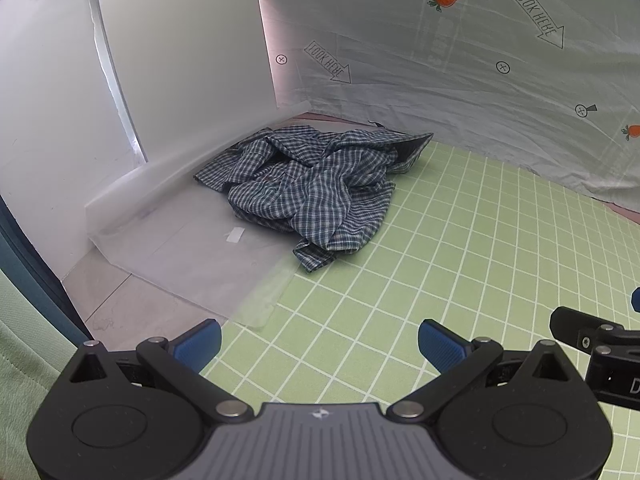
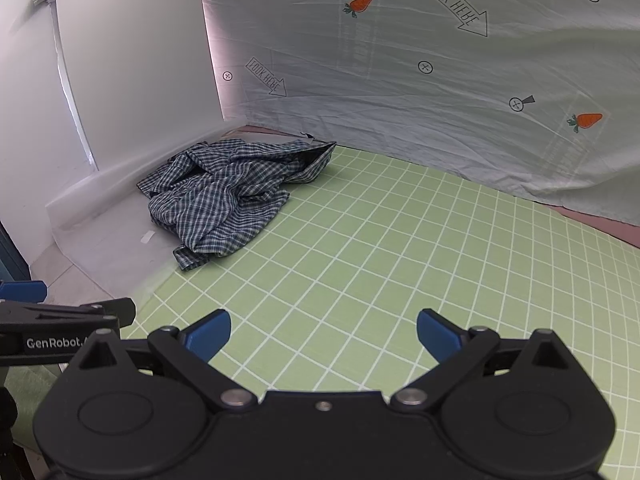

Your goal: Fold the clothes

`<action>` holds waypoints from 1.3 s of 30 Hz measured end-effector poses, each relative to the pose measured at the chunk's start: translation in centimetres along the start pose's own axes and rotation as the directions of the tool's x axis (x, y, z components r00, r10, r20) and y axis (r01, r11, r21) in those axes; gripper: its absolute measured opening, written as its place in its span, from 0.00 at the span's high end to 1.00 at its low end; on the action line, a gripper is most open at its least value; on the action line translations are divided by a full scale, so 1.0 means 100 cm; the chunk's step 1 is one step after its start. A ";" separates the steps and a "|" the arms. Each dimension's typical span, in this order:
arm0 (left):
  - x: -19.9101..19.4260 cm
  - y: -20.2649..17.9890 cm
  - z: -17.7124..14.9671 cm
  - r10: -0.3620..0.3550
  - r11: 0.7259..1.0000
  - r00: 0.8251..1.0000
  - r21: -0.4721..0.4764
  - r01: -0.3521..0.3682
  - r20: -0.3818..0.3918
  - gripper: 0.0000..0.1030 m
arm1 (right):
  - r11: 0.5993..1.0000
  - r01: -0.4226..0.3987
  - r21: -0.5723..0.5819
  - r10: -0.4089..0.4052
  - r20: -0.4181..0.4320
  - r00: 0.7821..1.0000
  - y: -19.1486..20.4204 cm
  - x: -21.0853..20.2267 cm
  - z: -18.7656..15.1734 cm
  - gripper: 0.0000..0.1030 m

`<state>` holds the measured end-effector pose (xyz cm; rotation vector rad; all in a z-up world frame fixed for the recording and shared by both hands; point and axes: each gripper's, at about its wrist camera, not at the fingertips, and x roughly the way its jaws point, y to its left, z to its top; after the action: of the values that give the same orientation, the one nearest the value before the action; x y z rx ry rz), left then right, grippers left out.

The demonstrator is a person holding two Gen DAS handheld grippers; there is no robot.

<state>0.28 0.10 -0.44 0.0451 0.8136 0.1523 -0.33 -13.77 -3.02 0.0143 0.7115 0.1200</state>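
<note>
A crumpled blue and white plaid shirt (image 1: 316,188) (image 2: 228,192) lies in a heap at the far left corner, half on the green grid mat (image 1: 460,240) (image 2: 380,240) and half on a clear plastic sheet (image 1: 192,256). My left gripper (image 1: 320,346) hovers open over the mat's near edge, well short of the shirt, with nothing between its blue pads. My right gripper (image 2: 324,334) is open too, empty, farther right over the mat. Each gripper shows at the edge of the other's view.
A white sheet (image 2: 400,80) printed with carrots and arrows hangs behind the mat. White panels (image 1: 180,60) close the left side. Grey floor (image 1: 120,300) shows left of the plastic sheet. A green sleeve (image 1: 20,340) sits at the lower left.
</note>
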 end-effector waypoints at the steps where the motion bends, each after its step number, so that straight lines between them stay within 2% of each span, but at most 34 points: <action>1: 0.000 0.000 0.000 0.000 1.000 1.000 0.000 0.000 -0.001 0.00 | 1.000 0.000 0.000 0.000 0.000 1.000 0.000 0.000 0.000 0.03; 22: 0.014 0.003 0.001 0.000 1.000 0.999 -0.015 -0.001 -0.051 0.00 | 1.000 0.006 -0.001 -0.006 -0.026 1.000 0.001 0.013 0.004 0.04; 29: 0.042 0.015 0.006 -0.016 0.997 0.992 -0.072 0.007 -0.129 0.00 | 1.000 0.008 0.001 -0.008 -0.050 0.999 0.005 0.032 0.009 0.04; 34: 0.071 0.027 0.018 0.005 0.995 0.983 -0.095 -0.023 -0.182 0.00 | 1.000 0.016 -0.001 -0.016 -0.072 0.997 0.008 0.059 0.021 0.04; 39: 0.110 0.048 0.044 0.046 0.991 0.976 -0.116 -0.072 -0.213 0.01 | 0.999 0.032 -0.013 -0.033 -0.088 0.996 0.011 0.099 0.043 0.06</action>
<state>10.35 6.61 -4.90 -0.0646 1.0126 0.2665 9.84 -11.45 -6.16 -0.0133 0.7991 0.0937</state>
